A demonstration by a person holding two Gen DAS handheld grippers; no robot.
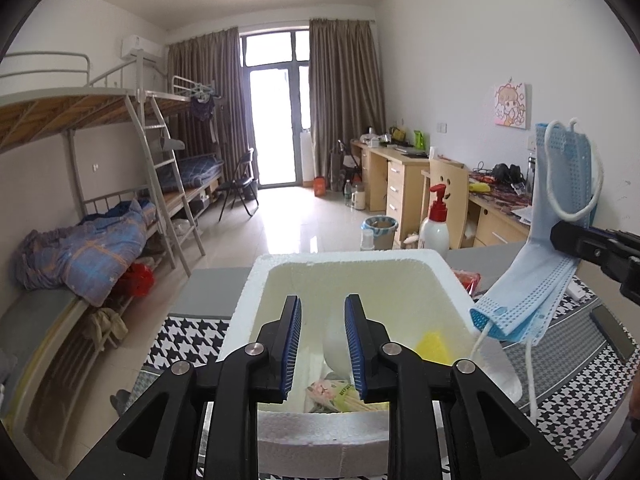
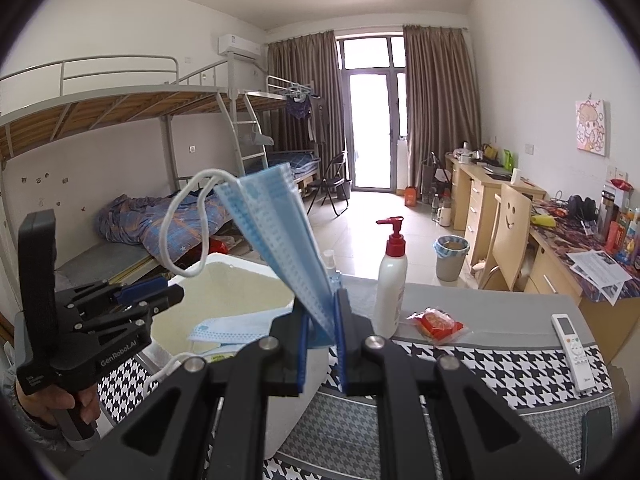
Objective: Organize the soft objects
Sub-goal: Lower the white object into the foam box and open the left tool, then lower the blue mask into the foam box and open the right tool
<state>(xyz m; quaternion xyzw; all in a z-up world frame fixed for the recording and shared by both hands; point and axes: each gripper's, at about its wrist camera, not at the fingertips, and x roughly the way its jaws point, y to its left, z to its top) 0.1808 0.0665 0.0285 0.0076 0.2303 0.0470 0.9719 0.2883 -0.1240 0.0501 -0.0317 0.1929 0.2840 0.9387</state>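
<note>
My right gripper is shut on a stack of blue face masks, held in the air just right of a white foam box. In the left wrist view the masks hang from the right gripper beside the box. My left gripper is open and empty above the box's near side; it also shows at the left of the right wrist view. Inside the box lie a yellow sponge, a white soft item, a small packet and another blue mask.
A white pump bottle with a red top, a red snack packet, a white remote and a dark phone lie on the houndstooth cloth. Bunk beds stand at the left, desks and a chair at the right.
</note>
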